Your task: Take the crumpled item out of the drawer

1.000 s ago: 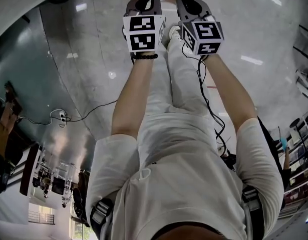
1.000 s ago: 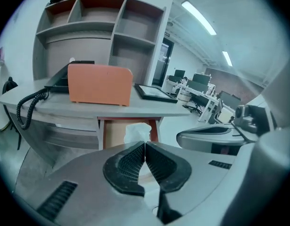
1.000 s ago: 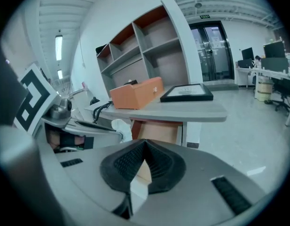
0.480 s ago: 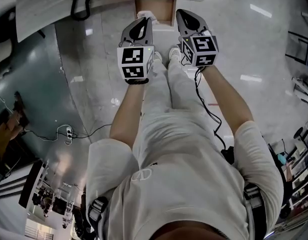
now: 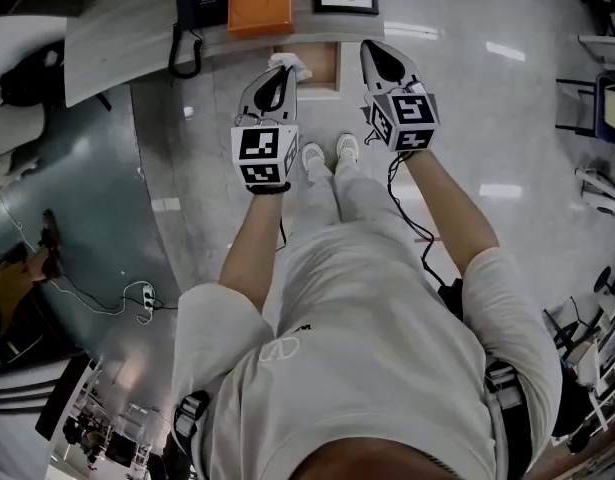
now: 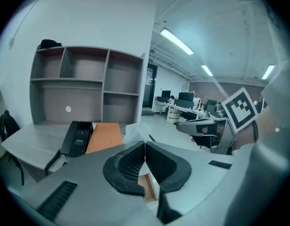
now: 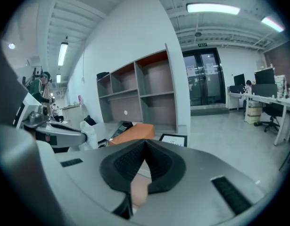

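Grippers, left (image 6: pixel 145 145) and right (image 7: pixel 145 142): jaws together, empty; crumpled item (image 6: pixel 134 132) at the left side of the open drawer (image 5: pixel 322 65); risk: closed tips shove it deeper instead of gripping it.

Open-plan office, desk phone (image 6: pixel 76 138), grey shelving (image 6: pixel 88 86), distant desks (image 7: pixel 258 98), seemingly with monitors (image 7: pixel 267 75)
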A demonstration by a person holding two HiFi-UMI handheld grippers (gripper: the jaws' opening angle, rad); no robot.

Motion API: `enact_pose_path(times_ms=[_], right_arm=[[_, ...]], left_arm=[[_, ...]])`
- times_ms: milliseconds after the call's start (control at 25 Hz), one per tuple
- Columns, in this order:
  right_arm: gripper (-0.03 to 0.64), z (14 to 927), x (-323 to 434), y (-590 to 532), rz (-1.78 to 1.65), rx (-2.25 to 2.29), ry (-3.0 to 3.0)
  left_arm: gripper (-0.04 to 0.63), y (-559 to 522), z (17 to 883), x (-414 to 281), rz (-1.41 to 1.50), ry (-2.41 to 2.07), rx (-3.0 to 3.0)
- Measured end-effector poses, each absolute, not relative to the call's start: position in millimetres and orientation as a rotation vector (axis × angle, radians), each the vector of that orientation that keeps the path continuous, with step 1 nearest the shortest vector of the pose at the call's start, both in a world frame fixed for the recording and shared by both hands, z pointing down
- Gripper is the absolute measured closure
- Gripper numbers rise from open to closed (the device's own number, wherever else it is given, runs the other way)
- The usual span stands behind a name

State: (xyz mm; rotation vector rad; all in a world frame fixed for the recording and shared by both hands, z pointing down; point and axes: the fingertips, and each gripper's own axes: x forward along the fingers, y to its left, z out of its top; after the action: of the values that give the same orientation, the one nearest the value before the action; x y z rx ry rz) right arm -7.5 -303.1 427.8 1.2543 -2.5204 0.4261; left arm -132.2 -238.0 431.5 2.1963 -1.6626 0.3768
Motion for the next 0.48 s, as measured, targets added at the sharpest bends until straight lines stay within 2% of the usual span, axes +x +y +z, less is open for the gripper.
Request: enact_pose_path(times_ms=[480], right_arm=[[0.615,321,28,-260,0.282,1.375,-2.571]], left_arm=[[0.589,-198,329,-180,0.229,-1.859,2.227]])
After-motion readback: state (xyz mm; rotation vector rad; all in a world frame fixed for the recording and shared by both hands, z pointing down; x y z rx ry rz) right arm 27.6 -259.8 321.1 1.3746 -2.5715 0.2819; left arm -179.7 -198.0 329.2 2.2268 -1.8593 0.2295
